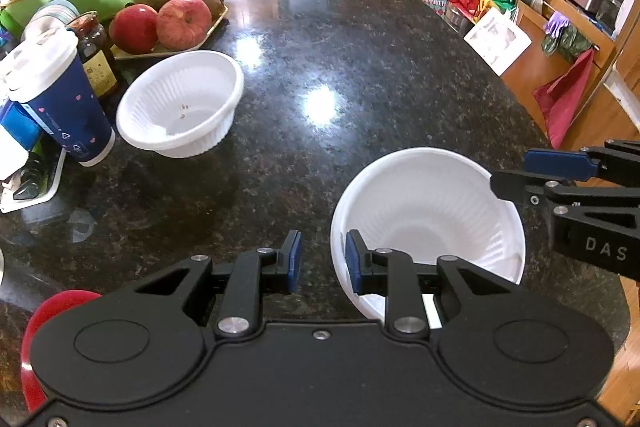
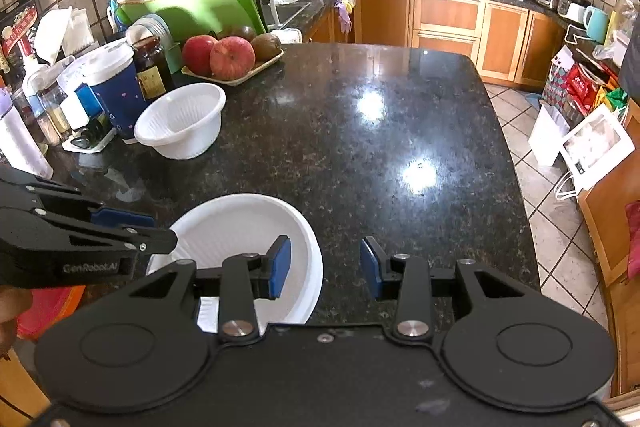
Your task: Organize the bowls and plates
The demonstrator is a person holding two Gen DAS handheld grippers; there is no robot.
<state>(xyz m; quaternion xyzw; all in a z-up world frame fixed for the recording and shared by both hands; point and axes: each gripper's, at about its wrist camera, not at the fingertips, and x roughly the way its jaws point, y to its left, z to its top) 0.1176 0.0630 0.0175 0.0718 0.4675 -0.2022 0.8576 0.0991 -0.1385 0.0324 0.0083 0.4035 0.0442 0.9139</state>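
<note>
near bowl (image 1: 428, 211): white, ribbed, thin-walled; sits on the dark table (image 1: 360, 67) at its near edge, between the two tools.
far bowl (image 1: 180, 103): same kind, upright, near the left clutter, just beside a blue cup (image 1: 60, 103) and close to the apple tray (image 1: 168, 49).
left tool (image 1: 320, 261): jaws apart, holding nothing; its right pad sits at the near bowl's left rim.
right tool (image 2: 325, 265): jaws wide, holding nothing; left pad over the bowl's right rim.
handling: likely light, flexible, easily dented; smooth enough to slip.
where to grip: pinch the rim wall gently, one pad inside, one outside.
</note>
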